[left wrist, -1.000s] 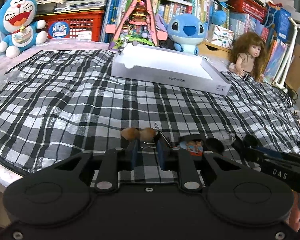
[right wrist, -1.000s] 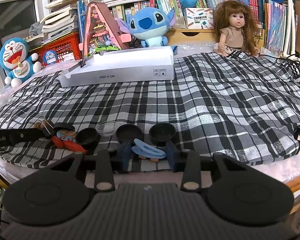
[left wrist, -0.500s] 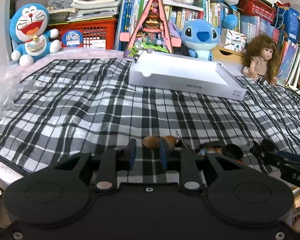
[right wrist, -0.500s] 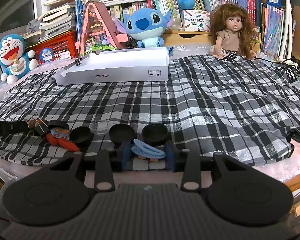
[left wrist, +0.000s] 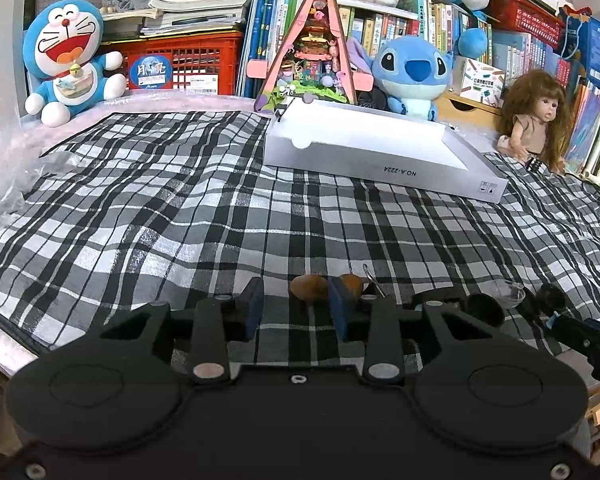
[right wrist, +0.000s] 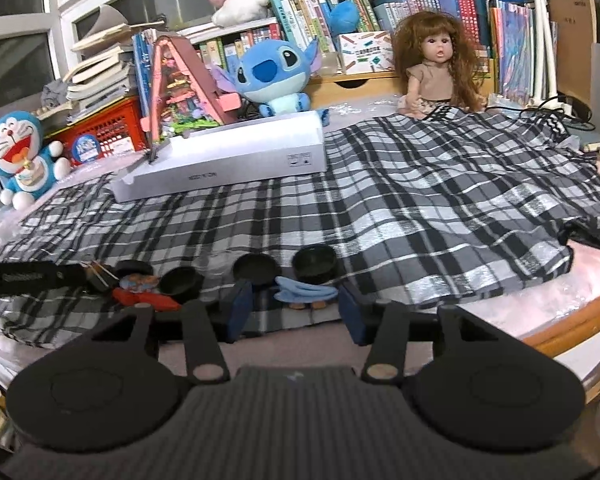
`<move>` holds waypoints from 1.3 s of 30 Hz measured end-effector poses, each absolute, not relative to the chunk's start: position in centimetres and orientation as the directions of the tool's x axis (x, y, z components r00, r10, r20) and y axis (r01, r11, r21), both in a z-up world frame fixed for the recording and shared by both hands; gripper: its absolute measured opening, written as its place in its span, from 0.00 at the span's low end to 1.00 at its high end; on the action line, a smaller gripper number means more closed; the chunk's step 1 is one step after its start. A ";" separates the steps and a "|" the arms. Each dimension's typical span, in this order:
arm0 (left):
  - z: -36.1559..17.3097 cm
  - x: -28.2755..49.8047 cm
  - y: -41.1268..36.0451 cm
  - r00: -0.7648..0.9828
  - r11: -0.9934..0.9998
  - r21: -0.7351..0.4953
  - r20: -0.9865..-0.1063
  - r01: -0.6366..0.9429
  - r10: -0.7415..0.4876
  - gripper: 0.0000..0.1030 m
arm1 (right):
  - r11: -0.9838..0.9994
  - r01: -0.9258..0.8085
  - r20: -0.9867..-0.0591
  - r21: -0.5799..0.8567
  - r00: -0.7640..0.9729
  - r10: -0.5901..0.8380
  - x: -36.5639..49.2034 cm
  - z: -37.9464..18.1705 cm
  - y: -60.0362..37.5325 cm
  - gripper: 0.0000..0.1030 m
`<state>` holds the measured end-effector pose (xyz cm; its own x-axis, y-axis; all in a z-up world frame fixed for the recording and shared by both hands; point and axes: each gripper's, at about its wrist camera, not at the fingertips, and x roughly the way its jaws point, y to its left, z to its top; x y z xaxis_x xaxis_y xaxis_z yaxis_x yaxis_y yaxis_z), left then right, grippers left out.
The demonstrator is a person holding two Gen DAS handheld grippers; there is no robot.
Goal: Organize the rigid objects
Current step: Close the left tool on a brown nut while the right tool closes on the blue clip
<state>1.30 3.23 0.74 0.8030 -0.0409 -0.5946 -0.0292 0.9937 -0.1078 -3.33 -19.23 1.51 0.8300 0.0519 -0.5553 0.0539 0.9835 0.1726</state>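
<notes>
My left gripper [left wrist: 296,308] has just been opening; its fingers stand apart beside the brown pieces [left wrist: 309,286], gripping nothing. My right gripper [right wrist: 296,312], also opening, brackets the blue clip [right wrist: 304,293] without touching. Both sit at the checked cloth's [right wrist: 420,208] near edge; white tray [left wrist: 364,136] waits behind, likely the destination.

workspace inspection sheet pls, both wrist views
surface: plaid cloth, rumpled at right.
job's things: white box at the back; black caps, blue clip, brown clip along the near edge.
clutter: clear plastic at left.
grippers: left claw and right claw open, just been opening; blue clip between right pads, untouched.
cables: black cable at far right.
surroundings: plush toys, doll, books.
</notes>
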 end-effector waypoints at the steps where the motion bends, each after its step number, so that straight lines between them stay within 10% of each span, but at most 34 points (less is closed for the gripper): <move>1: 0.7 1.3 3.2 0.803 0.994 -0.106 -0.594 -0.029 -0.040 0.32 | 0.983 0.056 -0.557 0.173 0.829 0.051 -3.2 1.5 -19.1 0.60; 16: 0.2 1.8 3.3 0.818 0.990 -0.134 -0.573 -0.035 -0.048 0.32 | 0.983 0.156 -0.538 0.100 0.839 -0.079 -1.6 0.1 -18.3 0.62; 20: 0.1 2.1 3.0 0.822 0.992 -0.120 -0.569 -0.032 -0.042 0.31 | 0.986 0.103 -0.529 0.134 0.848 -0.017 -1.0 -0.1 -18.3 0.41; 31: -0.1 1.6 2.5 0.829 0.997 -0.076 -0.558 -0.004 -0.039 0.21 | 0.992 -0.033 -0.502 0.118 0.861 0.088 -1.0 -0.3 -18.6 0.41; 39: -0.2 1.2 2.4 0.832 0.997 -0.071 -0.553 -0.005 -0.035 0.21 | 0.996 -0.059 -0.492 0.062 0.867 0.082 -1.9 -0.2 -18.4 0.67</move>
